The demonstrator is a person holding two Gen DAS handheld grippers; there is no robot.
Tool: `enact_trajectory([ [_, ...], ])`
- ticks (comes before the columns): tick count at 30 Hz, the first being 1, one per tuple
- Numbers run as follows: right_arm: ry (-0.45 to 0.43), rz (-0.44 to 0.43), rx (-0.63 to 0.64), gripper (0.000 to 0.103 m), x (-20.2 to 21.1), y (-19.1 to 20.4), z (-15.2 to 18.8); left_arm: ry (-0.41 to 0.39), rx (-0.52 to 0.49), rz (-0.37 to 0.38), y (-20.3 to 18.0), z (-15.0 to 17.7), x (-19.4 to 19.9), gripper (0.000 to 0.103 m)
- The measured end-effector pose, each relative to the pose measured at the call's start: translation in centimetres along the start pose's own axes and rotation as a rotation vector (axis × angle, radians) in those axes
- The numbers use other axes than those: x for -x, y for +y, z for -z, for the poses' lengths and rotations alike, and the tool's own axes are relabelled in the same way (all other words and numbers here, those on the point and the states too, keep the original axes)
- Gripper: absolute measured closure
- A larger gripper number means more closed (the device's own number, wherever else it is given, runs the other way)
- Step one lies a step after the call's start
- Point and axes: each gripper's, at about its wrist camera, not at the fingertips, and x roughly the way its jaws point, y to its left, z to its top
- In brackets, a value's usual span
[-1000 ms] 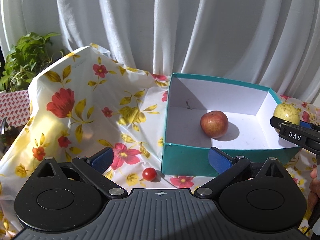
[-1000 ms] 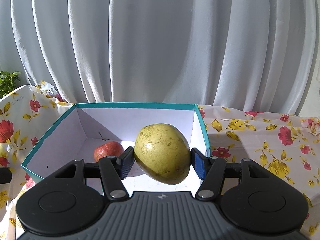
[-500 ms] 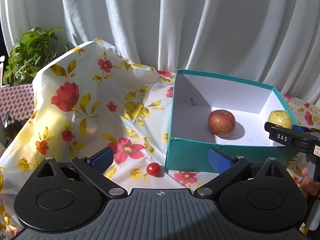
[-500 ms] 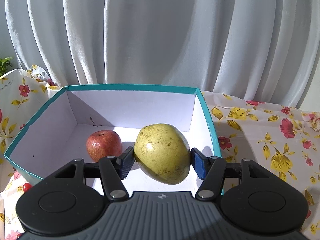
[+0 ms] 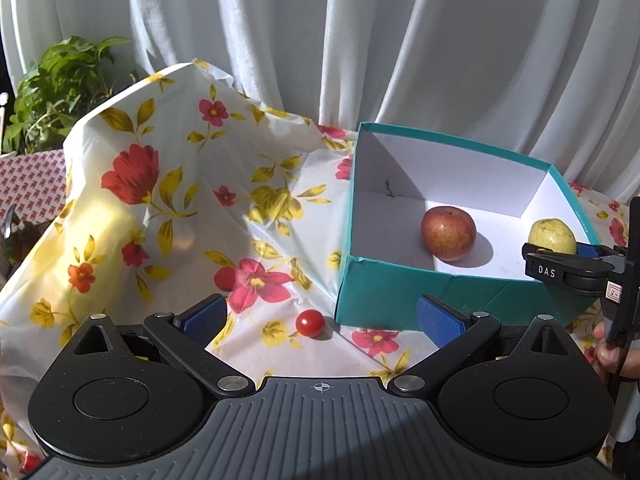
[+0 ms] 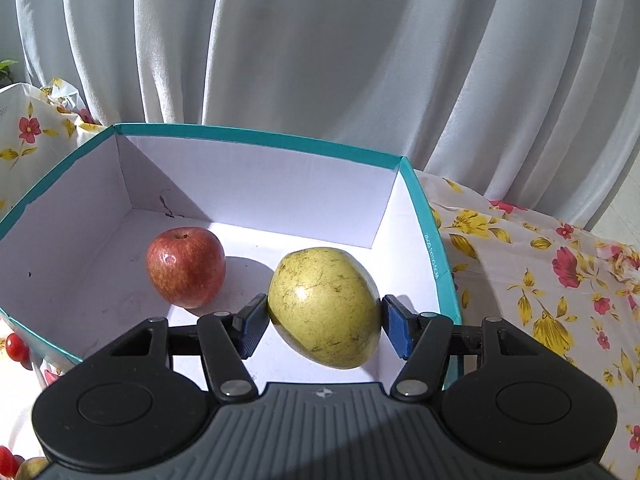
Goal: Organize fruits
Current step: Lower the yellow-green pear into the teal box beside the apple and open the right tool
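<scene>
My right gripper (image 6: pixel 324 326) is shut on a yellow-green pear (image 6: pixel 325 306) and holds it inside the right part of the teal box (image 6: pixel 256 138), above its white floor. A red apple (image 6: pixel 185 266) rests on the box floor to the pear's left. In the left wrist view the box (image 5: pixel 384 296), the apple (image 5: pixel 448 233), the pear (image 5: pixel 552 233) and the right gripper (image 5: pixel 568 268) show at the right. My left gripper (image 5: pixel 322 316) is open and empty, low over the cloth, with a cherry tomato (image 5: pixel 309 323) between its fingers' line, in front of the box.
A floral plastic cloth (image 5: pixel 168 184) covers the table and rises in a hump at the left. A potted plant (image 5: pixel 60 88) stands far left. White curtains hang behind. More small fruits (image 6: pixel 16 464) lie at the right wrist view's bottom left corner, and a cherry tomato (image 6: pixel 16 347) at its left edge.
My right gripper has carried the pear forward and down into the box, beside the apple. My left gripper has shifted slightly; the tomato stays in place.
</scene>
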Motion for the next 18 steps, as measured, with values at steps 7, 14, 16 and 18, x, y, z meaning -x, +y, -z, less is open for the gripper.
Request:
enact_trajectory([
  [7, 0.042, 0.009, 0.032, 0.042, -0.7, 0.4, -0.5, 0.013, 0.02, 0.007, 0.9, 0.4, -0.1, 0.0],
  [14, 0.058, 0.022, 0.047, 0.042, -1.0, 0.7, -0.8, 0.013, 0.007, -0.035, 1.5, 1.3, -0.5, 0.0],
  [16, 0.05, 0.016, 0.033, 0.037, -0.6, 0.5, -0.8, 0.013, -0.004, -0.048, 1.7, 1.6, -0.5, 0.0],
  [18, 0.028, 0.001, 0.014, 0.024, 0.5, 0.1, -0.6, -0.005, -0.024, -0.058, 1.7, 2.1, -0.4, 0.0],
])
